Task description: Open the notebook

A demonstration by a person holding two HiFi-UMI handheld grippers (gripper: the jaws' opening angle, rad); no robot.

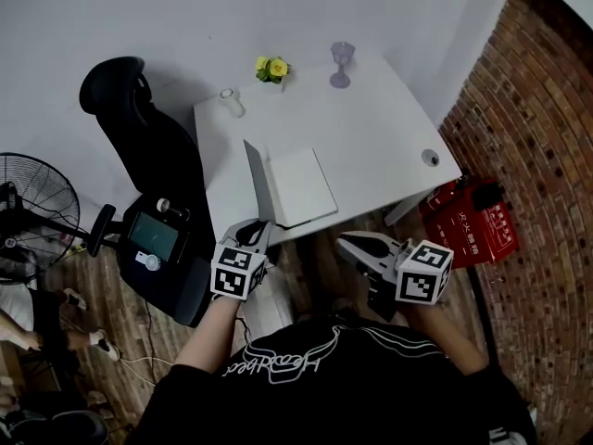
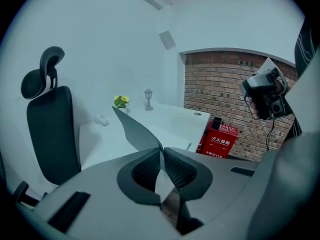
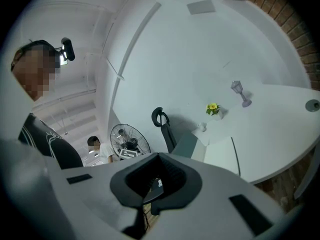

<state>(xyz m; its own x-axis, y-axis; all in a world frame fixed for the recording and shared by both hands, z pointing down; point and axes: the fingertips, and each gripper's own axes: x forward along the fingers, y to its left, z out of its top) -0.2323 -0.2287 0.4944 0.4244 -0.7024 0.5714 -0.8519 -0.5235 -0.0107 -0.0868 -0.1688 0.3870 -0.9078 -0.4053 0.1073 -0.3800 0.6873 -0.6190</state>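
A notebook (image 1: pixel 301 185) lies near the front edge of the white table (image 1: pixel 389 128), its white page showing. Its grey cover (image 1: pixel 259 182) stands raised, almost upright, along the left side. My left gripper (image 1: pixel 262 232) is shut on the cover's near corner. In the left gripper view the cover (image 2: pixel 135 126) runs up from between the closed jaws of my left gripper (image 2: pixel 161 153). My right gripper (image 1: pixel 345 241) hangs off the table, just before its front edge, right of the notebook. Its tips meet with nothing between them. From the right gripper (image 3: pixel 159 156) the notebook (image 3: pixel 220 156) is seen ahead.
A black office chair (image 1: pixel 139 128) stands left of the table, a device (image 1: pixel 153 237) lying on its seat. Yellow flowers (image 1: pixel 271 68), a goblet (image 1: pixel 342 63) and a small glass (image 1: pixel 230 100) stand at the table's back. A red box (image 1: pixel 473 216) sits by the brick wall. A fan (image 1: pixel 37 193) is far left.
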